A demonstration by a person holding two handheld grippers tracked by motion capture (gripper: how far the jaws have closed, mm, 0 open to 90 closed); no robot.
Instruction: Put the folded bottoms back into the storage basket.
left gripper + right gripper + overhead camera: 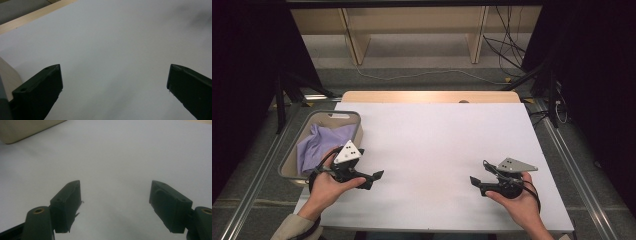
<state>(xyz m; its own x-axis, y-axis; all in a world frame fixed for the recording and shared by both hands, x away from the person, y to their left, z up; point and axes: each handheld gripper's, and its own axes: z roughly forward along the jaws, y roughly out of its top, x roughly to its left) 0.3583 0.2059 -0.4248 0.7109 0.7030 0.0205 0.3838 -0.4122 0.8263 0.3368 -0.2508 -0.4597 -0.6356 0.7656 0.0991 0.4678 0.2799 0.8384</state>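
Lilac cloth (323,141) fills the bin (292,160) beside the left hand-held gripper (374,179), jaws apart.

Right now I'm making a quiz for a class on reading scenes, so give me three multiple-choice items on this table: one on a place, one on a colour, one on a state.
1. Where does the basket stand?
A. at the table's left edge
B. at the table's middle
C. on the floor at the right

2. What colour is the cloth in the basket?
A. red
B. pale purple
C. green

3. How do the jaws of the left gripper and the right gripper stand?
A. both open, holding nothing
B. both shut
C. one clamped on the cloth

Key: 1 A, the high view shows it there. 2 B, lilac folds show. 3 A, white table shows between each pair.
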